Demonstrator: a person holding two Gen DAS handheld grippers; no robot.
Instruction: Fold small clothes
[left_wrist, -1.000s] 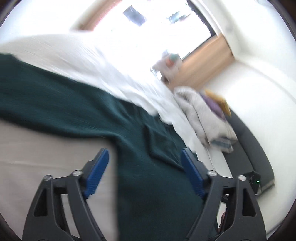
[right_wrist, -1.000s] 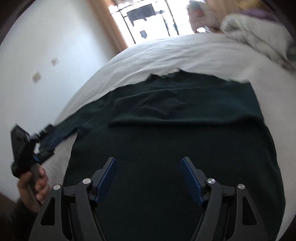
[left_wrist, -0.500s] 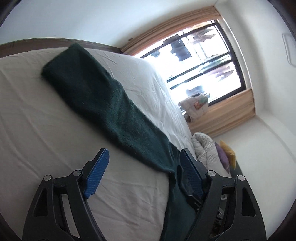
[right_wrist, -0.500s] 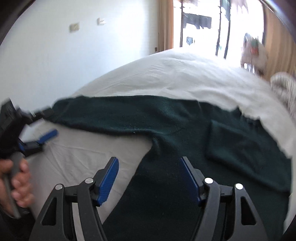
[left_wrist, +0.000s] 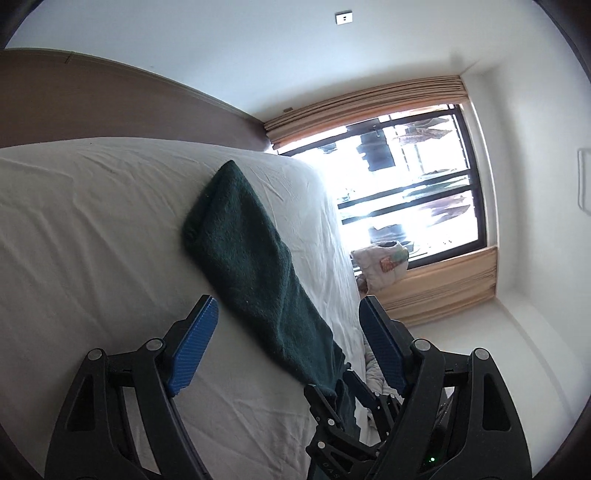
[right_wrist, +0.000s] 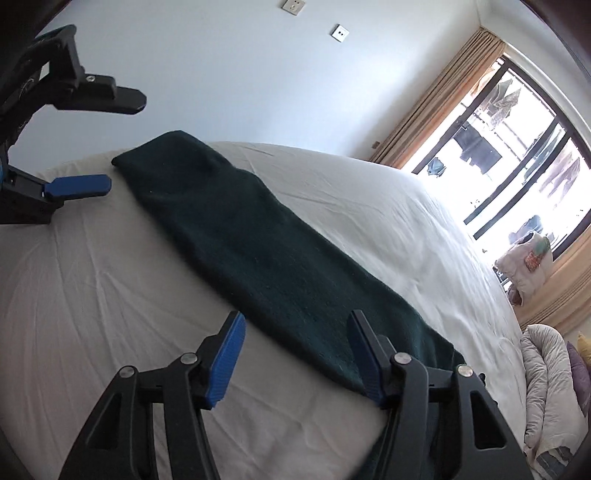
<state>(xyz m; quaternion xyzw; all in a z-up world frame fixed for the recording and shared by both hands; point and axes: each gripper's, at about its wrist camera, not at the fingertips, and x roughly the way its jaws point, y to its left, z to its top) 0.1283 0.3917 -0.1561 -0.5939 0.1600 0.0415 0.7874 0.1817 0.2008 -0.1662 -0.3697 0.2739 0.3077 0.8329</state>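
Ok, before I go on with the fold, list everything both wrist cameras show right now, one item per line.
green garment: 1, dark green, sleeve stretched out flat along the bed.
bed sheet: 1, white, wrinkled, under the garment.
headboard: 1, brown, behind the bed.
window: 1, dark frame, bright, far wall.
curtains: tan, on either side of the window.
pillow: 1, pale patterned, by the window.
bedding pile: grey-white, beside the bed.
wall plates: 2, white, on the wall.
left gripper: black, blue pads, open over the sleeve.
right gripper: black, blue pads, open, sleeve between its fingers.
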